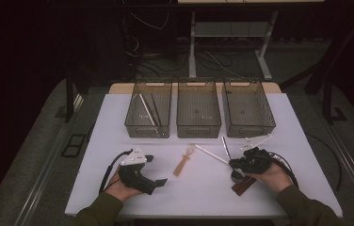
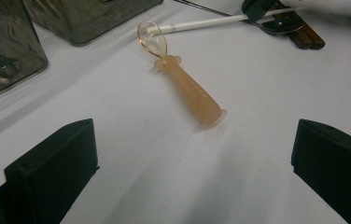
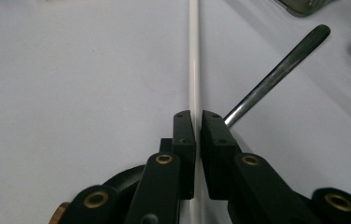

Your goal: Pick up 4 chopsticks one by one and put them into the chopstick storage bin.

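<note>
Fingers of the right gripper [image 3: 197, 126] pinched on a thin white stick [image 3: 193, 60], pads nearly touching with the stick running straight out between them across the tabletop [image 1: 118, 141]. Fingers of the left gripper [image 2: 192, 163] spread wide, nothing between them, hovering near the front edge. Just beyond those spread fingers, an amber plastic spoon [image 2: 190, 91] lying flat, bowl pointing away. Beside the white stick, a metal spoon [image 3: 276, 74] and a dark brown wooden handle [image 1: 243, 184], both close under the right hand [image 1: 271, 176].

Risk, as a guess: so slim and smooth a stick could swivel or slip in a narrow pinch once lifted, and the long free end might swing into the metal spoon or knock a bin wall on the way over. Grip taken near one end, so droop likely.

Farther back, three smoky clear bins [image 1: 198, 110] in a row, the left bin [image 1: 148, 112] already holding slender sticks. Surface white, smooth, matte. Room dim, dark floor, cables and pale desk legs [image 1: 192, 42] behind.
</note>
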Available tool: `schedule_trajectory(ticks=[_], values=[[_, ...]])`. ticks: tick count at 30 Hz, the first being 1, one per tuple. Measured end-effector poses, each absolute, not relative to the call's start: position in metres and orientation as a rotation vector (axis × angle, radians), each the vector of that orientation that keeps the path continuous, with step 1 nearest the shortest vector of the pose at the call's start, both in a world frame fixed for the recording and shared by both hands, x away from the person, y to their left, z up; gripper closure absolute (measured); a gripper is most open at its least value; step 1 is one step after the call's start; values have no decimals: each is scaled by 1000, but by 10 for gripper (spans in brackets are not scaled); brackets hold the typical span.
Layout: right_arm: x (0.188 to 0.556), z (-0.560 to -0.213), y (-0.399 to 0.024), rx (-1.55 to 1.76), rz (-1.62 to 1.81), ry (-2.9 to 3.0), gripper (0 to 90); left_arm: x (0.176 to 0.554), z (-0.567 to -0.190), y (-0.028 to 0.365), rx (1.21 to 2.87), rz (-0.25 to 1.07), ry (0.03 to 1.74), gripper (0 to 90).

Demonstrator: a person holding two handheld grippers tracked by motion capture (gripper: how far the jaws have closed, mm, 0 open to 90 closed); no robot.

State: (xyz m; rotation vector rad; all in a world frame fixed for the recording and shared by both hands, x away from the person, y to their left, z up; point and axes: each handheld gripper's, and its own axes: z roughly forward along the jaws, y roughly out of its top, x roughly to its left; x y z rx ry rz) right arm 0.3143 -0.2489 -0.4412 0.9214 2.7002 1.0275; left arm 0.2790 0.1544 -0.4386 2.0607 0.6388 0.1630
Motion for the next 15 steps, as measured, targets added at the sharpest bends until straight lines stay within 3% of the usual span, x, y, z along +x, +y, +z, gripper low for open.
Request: schedule_trajectory(ticks=[15], values=[[316, -431, -259, 923, 1075, 2709, 849, 279, -438, 154, 2061, 166, 636, 0]])
